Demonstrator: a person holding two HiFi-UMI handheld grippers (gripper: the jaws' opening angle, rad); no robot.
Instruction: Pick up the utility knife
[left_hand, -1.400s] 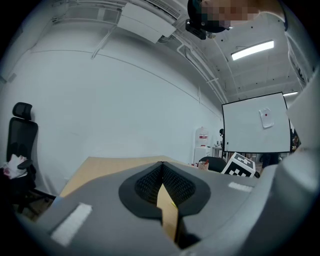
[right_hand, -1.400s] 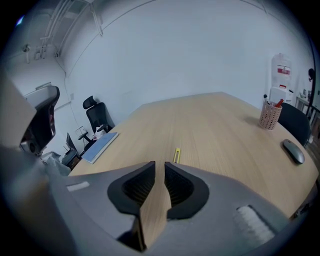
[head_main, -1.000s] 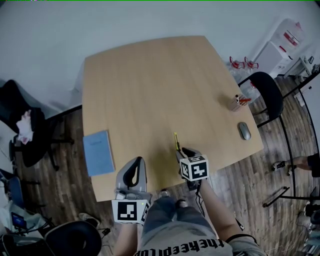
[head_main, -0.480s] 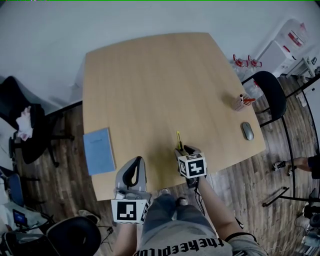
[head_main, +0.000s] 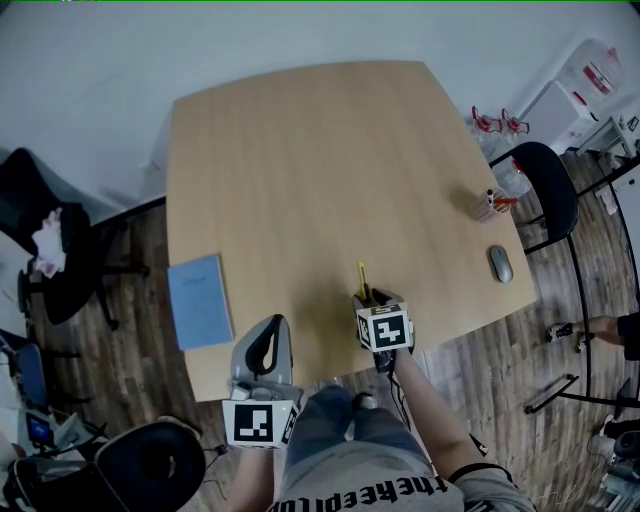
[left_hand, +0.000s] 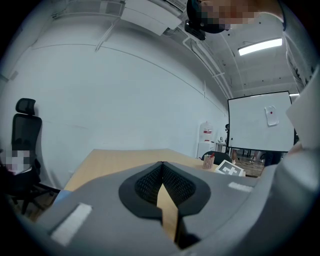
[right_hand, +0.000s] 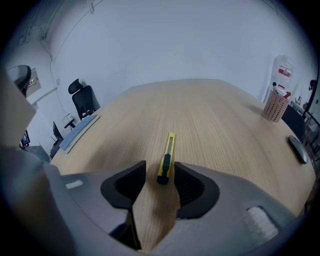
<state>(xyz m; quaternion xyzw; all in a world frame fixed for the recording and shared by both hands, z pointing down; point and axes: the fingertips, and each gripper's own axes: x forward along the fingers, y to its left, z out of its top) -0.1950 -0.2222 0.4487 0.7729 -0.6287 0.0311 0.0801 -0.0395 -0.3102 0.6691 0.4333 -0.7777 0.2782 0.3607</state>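
1. Utility knife (right_hand: 166, 157) lay flat on the wood counter (head_main: 300, 150), close to the near edge and right of centre. It was yellow w/ a black butt end toward the person, and its long axis ran away from them.
2. Right gripper (right_hand: 159, 175) was tilted steeply down over the knife. Its jaws had just been opening and stood wide apart. The knife's black end sat between the jaw tips, closer to the right-hand pad. Neither pad was pressing on it, so no grip.
3. In the head view the same gripper (head_main: 372, 300) showed its marker cube on top, and the knife (head_main: 362, 280) poked out beyond the tips.
4. Left gripper (left_hand: 161, 167) was clenched, tips meeting, w/ nothing between them. It was held roughly level at the counter's near edge, well left of the knife. From the head view (head_main: 268, 335) it was apart from the other gripper.
5. Blue notebook (head_main: 197, 302) lay flat at the counter's left edge, well apart from the knife.
6. Grey mouse (head_main: 500, 264) sat near the right edge. Pen cup (head_main: 490, 205) stood upright just beyond it, w/ pens inside.
7. Black chair (head_main: 545, 190) stood off the counter's right side, and another dark office chair (head_main: 40, 250) on the floor at left.
8. Whiteboard (left_hand: 260, 122) stood far back in the left gripper view.
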